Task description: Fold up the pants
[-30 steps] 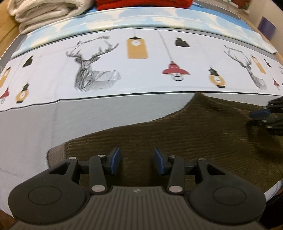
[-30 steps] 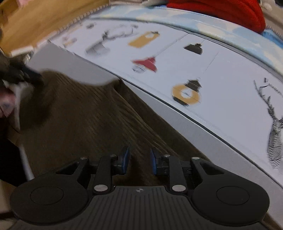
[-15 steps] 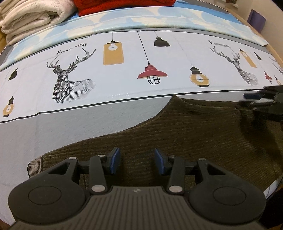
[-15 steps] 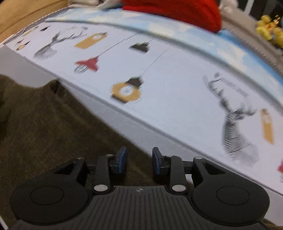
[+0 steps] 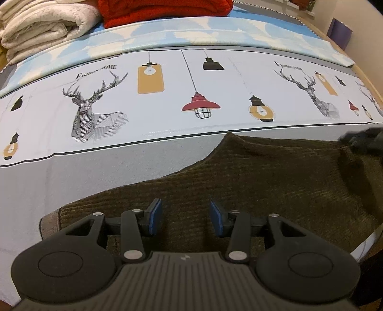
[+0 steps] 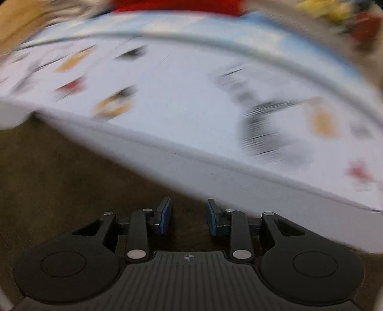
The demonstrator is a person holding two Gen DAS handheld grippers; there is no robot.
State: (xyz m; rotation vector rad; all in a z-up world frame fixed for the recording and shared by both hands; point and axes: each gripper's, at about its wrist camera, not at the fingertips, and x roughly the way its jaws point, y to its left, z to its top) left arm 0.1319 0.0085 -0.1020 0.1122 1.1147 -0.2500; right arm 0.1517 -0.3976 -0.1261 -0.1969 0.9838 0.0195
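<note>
Dark olive corduroy pants (image 5: pixel 275 177) lie flat along the near edge of a bed, with a peak of cloth toward the printed sheet. My left gripper (image 5: pixel 185 219) is open and empty, just above the pants near their left end. My right gripper (image 6: pixel 189 216) is open and empty over the pants (image 6: pixel 59 181) near their far edge; that view is blurred by motion. The right gripper also shows as a dark blur at the right edge of the left wrist view (image 5: pixel 366 141).
The bed sheet (image 5: pixel 167 114) has deer and lantern prints, with a grey band next to the pants. Folded cream blankets (image 5: pixel 40 26) and a red knit (image 5: pixel 165 9) lie at the back. The bed's right edge (image 5: pixel 366 81) meets a wall.
My right gripper has swung to the right along the pants' far edge, moving fast. My left gripper has shifted a little over the pants. Both jaws stay open.
</note>
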